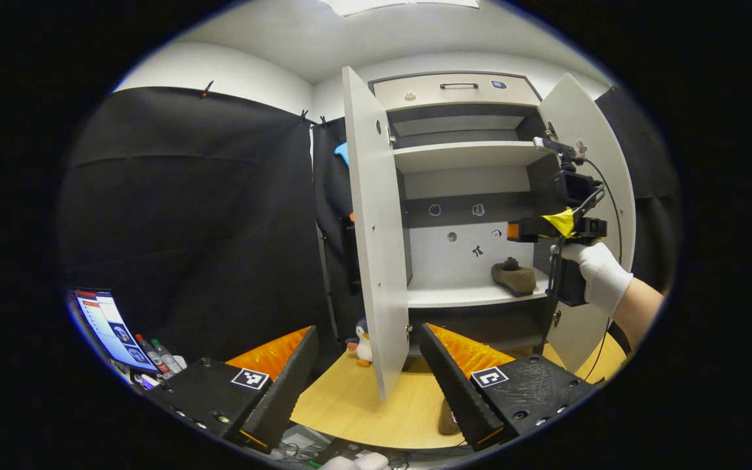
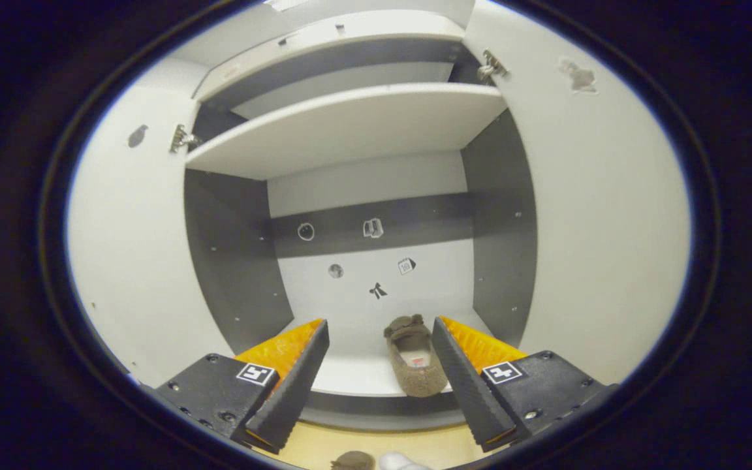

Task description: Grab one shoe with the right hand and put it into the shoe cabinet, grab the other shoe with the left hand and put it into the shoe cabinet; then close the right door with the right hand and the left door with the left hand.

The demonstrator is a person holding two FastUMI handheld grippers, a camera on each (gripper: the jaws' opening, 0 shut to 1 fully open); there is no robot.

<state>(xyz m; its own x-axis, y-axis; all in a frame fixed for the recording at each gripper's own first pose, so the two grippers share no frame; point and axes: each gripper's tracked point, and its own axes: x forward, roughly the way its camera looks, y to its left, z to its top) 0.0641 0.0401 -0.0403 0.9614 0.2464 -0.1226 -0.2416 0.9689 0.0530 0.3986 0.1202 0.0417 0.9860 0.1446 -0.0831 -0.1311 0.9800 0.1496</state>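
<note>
No word, brand or number can be read anywhere. Square black-and-white coded markers (image 1: 249,378) sit on the bodies of the tongs, and small stickers (image 2: 373,228) dot the shoe cabinet's (image 2: 350,124) back wall, their pictures too small to make out. A tiny label inside the shoe (image 2: 415,365) is illegible.

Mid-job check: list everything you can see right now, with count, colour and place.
shoe in cabinet: 1, brown, lower shelf, right part
shoe on table: 1, brown, partly hidden behind left gripper's finger
shoe cabinet: 1, white and grey, both doors open
drawer: 1, white, cabinet top
table: 1, light wood
penguin toy: 1, white, by left door's foot
screen: 1, far left
left gripper: 1, open
right gripper: 1, open, at cabinet mouth
gloved hand: 1, white, holding right gripper
</note>
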